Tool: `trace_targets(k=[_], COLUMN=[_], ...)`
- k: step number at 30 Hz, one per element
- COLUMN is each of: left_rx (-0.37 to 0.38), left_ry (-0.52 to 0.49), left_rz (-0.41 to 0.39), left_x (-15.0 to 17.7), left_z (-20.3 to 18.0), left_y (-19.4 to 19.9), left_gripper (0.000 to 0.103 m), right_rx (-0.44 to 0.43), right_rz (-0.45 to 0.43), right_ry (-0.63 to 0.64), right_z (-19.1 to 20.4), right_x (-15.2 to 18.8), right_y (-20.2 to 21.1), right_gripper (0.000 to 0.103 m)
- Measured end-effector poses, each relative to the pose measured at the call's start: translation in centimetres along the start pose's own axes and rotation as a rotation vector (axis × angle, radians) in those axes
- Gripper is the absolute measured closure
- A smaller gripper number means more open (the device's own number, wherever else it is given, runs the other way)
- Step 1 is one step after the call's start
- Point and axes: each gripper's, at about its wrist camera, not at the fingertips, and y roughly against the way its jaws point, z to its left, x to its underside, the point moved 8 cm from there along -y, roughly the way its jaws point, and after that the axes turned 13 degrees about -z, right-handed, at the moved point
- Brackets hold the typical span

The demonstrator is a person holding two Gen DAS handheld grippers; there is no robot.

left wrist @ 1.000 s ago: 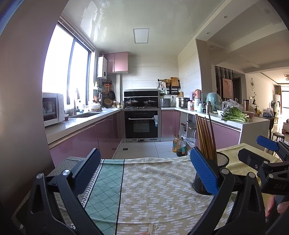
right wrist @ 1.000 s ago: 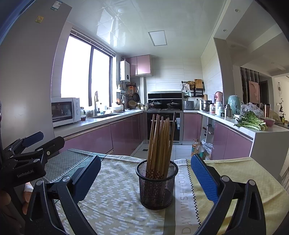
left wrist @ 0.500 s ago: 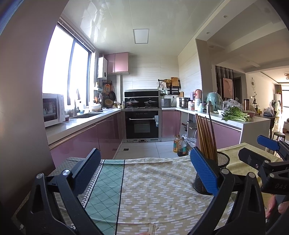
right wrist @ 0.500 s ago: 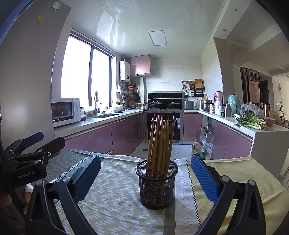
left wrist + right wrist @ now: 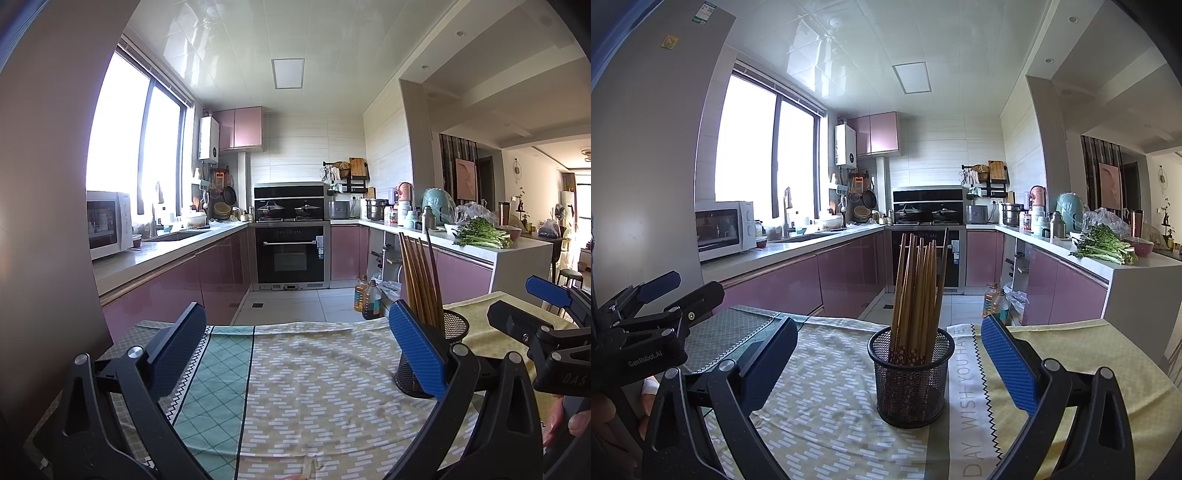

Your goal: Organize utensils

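Chopsticks (image 5: 918,291) stand bunched in one black mesh cup (image 5: 909,380) on the tablecloth (image 5: 827,398), about a dozen, leaning slightly right. The right gripper (image 5: 886,365) has its jaws wide, one on either side of the cup, not touching it. The left gripper (image 5: 295,354) is to the cup's left, jaws wide over bare cloth, holding nothing. Far behind: oven (image 5: 290,254), microwave (image 5: 109,223), greens (image 5: 480,234), two oil bottles (image 5: 365,297).

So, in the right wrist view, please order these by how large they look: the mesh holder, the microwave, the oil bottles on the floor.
1. mesh holder, though it is nearest the camera
2. microwave
3. oil bottles
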Motion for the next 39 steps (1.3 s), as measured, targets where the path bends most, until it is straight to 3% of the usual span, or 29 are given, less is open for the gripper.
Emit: trace_targets(k=[39], left_rx=[0.003], left_ry=[0.002], left_rz=[0.003], left_x=[0.11], left_z=[-0.22], left_y=[-0.07], left_gripper=[0.006], right_rx=[-0.001], right_rz=[-0.007], right_ry=[-0.012], right_z=[0.21], right_x=[-0.03], right_y=[-0.03], right_gripper=[0.007])
